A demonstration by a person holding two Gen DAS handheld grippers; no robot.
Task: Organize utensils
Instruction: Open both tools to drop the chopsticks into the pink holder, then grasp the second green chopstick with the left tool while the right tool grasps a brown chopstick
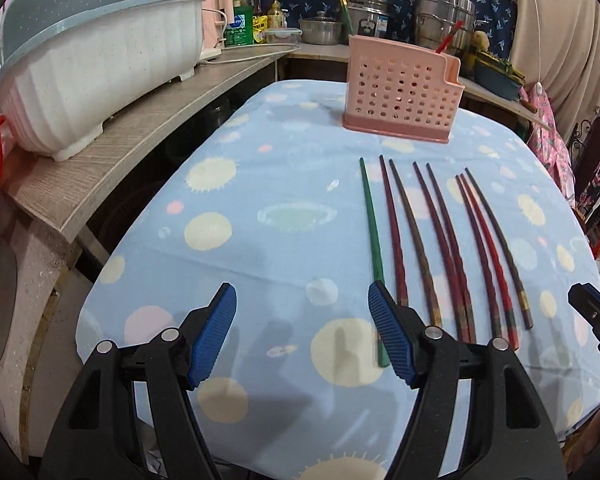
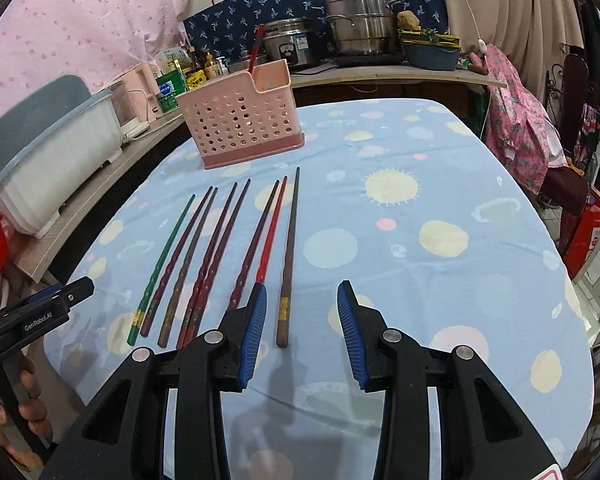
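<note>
Eight slim tapered chopsticks (image 2: 220, 256) in a row on cloth-covered counter (image 2: 420, 280), before perforated pink plastic holder (image 2: 240, 124). Left claw (image 1: 302, 330) spread wide, right claw (image 2: 302, 328) narrower, both ribbed-padded, empty.

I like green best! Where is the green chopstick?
In both views the green chopstick lies on the tablecloth, leftmost in the row, beside a dark red chopstick.

Left tongs (image 1: 302, 332) and right tongs (image 2: 302, 334) hang over the worktop (image 2: 440, 280), jaws apart, gripping nothing.
</note>
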